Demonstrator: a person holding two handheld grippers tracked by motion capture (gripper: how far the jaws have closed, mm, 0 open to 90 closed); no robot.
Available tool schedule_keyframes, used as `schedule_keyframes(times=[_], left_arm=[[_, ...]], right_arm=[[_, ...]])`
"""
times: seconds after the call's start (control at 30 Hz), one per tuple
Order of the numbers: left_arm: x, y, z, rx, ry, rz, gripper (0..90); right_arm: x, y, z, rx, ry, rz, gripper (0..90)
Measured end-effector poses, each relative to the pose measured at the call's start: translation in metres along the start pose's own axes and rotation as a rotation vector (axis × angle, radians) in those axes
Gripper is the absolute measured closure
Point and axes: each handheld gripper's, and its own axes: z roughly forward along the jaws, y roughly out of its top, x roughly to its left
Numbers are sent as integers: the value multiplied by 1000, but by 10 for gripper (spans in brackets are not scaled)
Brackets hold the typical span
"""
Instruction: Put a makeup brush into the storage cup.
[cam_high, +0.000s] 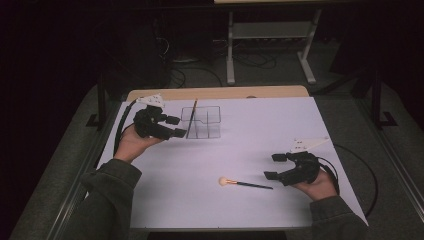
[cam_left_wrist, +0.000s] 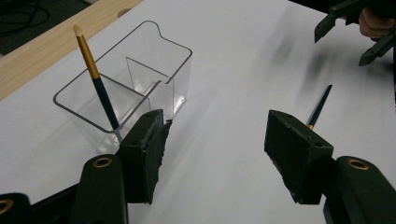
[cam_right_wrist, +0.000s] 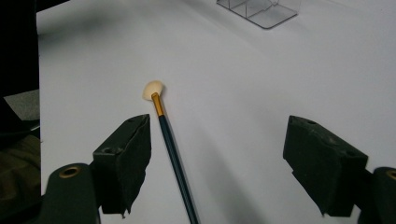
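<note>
Left tongs (cam_high: 176, 126) gaping empty beside clear organizer (cam_high: 202, 122), brush (cam_high: 192, 117) leaning inside. Right tongs (cam_high: 274, 166) spread wide, straddling fan brush (cam_high: 245, 183) lying on white surface (cam_high: 240, 150).

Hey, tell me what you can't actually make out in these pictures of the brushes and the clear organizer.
- Fan brush: handle end cut off by the bottom edge, right gripper view.
- Fan brush bristles: hidden behind the left gripper pad, left gripper view.
- Upright brush: foot blurred behind the clear organizer wall.
- Organizer dividers: too small and faint, high view.
</note>
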Motion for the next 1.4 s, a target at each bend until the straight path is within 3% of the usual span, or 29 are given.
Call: schedule_keyframes(times=[0.27, 0.33, 0.43, 0.67, 1.1, 1.4], left_arm=[[-12, -7, -2, -7, -11, 5, 364], [-14, -10, -2, 10, -2, 16, 357], [-20, -15, -3, 1, -4, 5, 348], [-35, -18, -6, 17, 13, 36, 336], [-51, -30, -6, 20, 12, 33, 293], [-62, -33, -9, 19, 19, 55, 266]], right_arm=[[0, 2, 1, 12, -8, 1, 225], [0, 2, 1, 16, -9, 0, 225], [1, 3, 0, 29, -13, -2, 223], [4, 5, -4, 33, -21, -5, 223], [6, 14, -8, 56, -31, -32, 228], [8, 21, -4, 75, -22, -49, 226]])
